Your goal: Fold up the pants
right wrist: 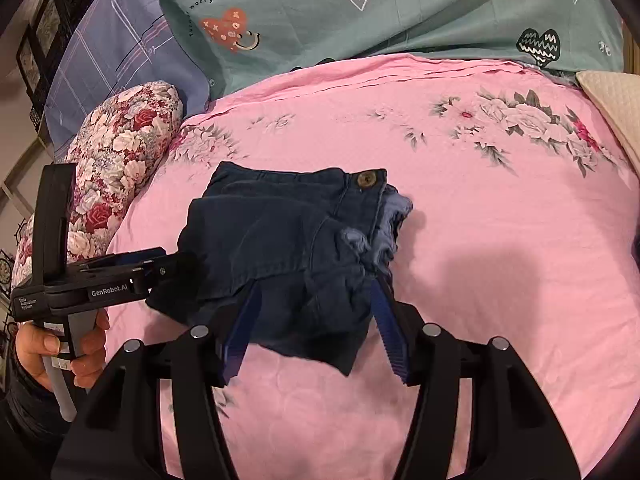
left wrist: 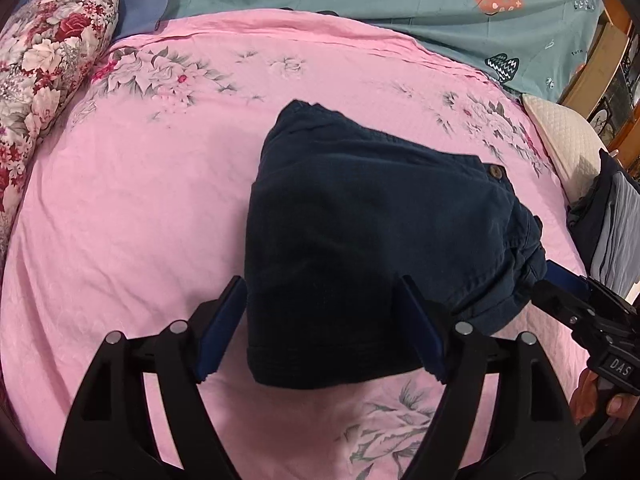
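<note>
Jaws of both grippers stand wide apart, each pair straddling part of the dark navy pants (left wrist: 360,216) without closing on the cloth. The left gripper (left wrist: 322,332) has its blue pads on either side of the near end of the folded bundle, the fabric filling the gap between them; whether the pads touch the cloth cannot be told. The right gripper (right wrist: 318,330) is likewise spread, its ribbed blue fingers (right wrist: 390,332) flanking a rumpled corner of the garment (a loose edge hangs down between them).

The pants lie in a compact, folded heap near the middle of a pink floral bedsheet (left wrist: 120,208). A brown button (right wrist: 367,180) shows at the waistband on the far side, with paler blue lining (right wrist: 394,216) exposed just beside it.

In the right wrist view the left gripper (right wrist: 176,262) enters from the left, held in the person's hand (right wrist: 76,354), its tip at the bundle's left edge. A red-and-white floral pillow (left wrist: 48,76) lies at the sheet's left border; a teal heart-print cover (right wrist: 360,12) lies beyond the far edge.
</note>
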Action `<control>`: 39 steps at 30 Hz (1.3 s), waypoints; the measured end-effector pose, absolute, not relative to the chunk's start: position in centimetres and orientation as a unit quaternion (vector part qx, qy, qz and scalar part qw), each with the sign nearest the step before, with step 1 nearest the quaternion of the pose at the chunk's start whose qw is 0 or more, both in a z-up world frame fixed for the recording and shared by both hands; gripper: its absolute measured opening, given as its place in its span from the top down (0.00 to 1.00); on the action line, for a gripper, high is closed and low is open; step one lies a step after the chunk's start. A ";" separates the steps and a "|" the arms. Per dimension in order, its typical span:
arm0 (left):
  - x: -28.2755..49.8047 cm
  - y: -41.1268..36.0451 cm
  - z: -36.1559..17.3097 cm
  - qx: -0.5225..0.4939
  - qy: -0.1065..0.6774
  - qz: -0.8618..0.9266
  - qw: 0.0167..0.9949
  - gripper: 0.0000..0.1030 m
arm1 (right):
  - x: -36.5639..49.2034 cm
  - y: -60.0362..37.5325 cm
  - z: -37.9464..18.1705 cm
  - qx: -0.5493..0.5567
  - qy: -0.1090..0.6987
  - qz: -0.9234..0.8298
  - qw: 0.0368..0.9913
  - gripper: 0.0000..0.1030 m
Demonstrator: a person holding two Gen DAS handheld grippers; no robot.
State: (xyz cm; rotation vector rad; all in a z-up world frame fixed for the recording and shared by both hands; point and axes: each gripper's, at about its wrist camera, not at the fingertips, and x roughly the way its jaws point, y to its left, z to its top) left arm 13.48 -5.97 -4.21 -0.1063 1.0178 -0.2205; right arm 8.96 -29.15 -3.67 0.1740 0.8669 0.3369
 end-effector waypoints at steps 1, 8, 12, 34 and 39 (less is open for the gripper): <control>13.4 -6.1 -4.4 -0.050 0.486 -0.105 0.866 0.24 | 9.1 -29.1 -4.0 0.087 0.423 0.161 0.887 0.42; 13.3 -6.3 -5.1 -0.046 0.485 -0.101 0.867 0.19 | 10.1 -28.4 -7.1 0.104 0.467 0.156 0.864 0.42; 13.6 -6.3 -5.7 -0.046 0.489 -0.099 0.866 0.16 | 10.6 -29.1 -8.3 0.134 0.481 0.157 0.852 0.36; 12.1 -0.4 -4.4 -0.042 0.472 -0.033 0.880 0.15 | 11.3 -25.5 -0.7 0.092 0.379 0.218 0.895 0.32; 12.6 -0.5 -4.3 -0.040 0.472 -0.025 0.881 0.15 | 17.8 -19.9 -0.2 0.064 0.416 0.265 0.867 0.32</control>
